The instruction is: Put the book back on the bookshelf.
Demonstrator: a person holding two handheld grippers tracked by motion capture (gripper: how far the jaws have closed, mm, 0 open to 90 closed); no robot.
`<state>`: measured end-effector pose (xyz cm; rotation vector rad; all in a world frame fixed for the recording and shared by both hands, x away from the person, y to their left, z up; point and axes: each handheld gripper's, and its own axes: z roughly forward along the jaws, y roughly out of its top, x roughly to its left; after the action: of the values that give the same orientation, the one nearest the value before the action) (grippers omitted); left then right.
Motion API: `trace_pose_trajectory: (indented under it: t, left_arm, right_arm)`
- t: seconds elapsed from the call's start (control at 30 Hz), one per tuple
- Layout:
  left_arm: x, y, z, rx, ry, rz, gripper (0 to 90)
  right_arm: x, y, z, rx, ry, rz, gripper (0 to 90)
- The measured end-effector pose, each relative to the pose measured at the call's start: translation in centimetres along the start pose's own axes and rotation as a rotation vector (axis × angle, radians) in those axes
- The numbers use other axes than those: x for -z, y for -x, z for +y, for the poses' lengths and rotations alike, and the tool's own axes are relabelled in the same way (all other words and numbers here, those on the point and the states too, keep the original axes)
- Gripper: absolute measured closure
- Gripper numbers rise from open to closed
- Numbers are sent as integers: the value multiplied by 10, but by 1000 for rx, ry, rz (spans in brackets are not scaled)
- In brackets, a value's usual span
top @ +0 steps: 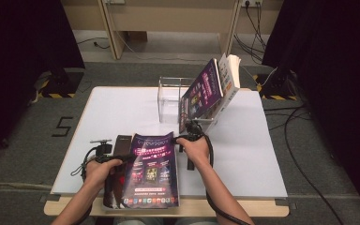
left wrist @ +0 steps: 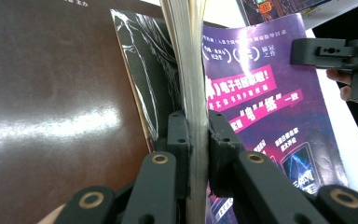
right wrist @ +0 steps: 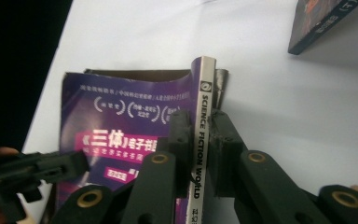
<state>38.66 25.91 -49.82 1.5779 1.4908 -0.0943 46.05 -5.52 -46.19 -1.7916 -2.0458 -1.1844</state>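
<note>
Fingers (left wrist: 179, 135) of left gripper (left wrist: 198, 149) clamped on magazine (top: 153, 168) page edge, right gripper (right wrist: 200, 144) on spine; magazine between them on surface (top: 243, 154). Pages could be torn if pulled apart.

Purple-covered magazine (top: 153, 171) lies flat, cover up, at the table's near edge, left of centre. Spine, printed SCIENCE FICTION WORLD, faces right; page edges face left. It partly overlaps a dark brown book (top: 120, 146).
</note>
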Motion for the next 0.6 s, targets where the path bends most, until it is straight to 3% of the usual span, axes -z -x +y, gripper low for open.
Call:
trace_pose_trajectory:
  t: [0.2,0.27,0.33,0.4,0.47,0.6]
  left_arm:
    - [0,1,-1,-43,8,38,736]
    - [2,2,-1,-51,30,65,667]
    - [5,3,0,-73,76,104,516]
    - [10,5,2,-87,107,121,432]
    - [13,7,3,-104,127,125,350]
    - [14,8,1,-104,149,114,283]
  right_arm:
    - [5,-6,-3,-6,43,32,832]
    - [7,-8,-4,1,61,40,833]
    - [11,-11,-5,4,81,52,834]
    - [14,-14,-5,10,99,68,834]
    - [18,-18,-5,26,121,77,834]
    - [25,-24,-4,48,166,87,834]
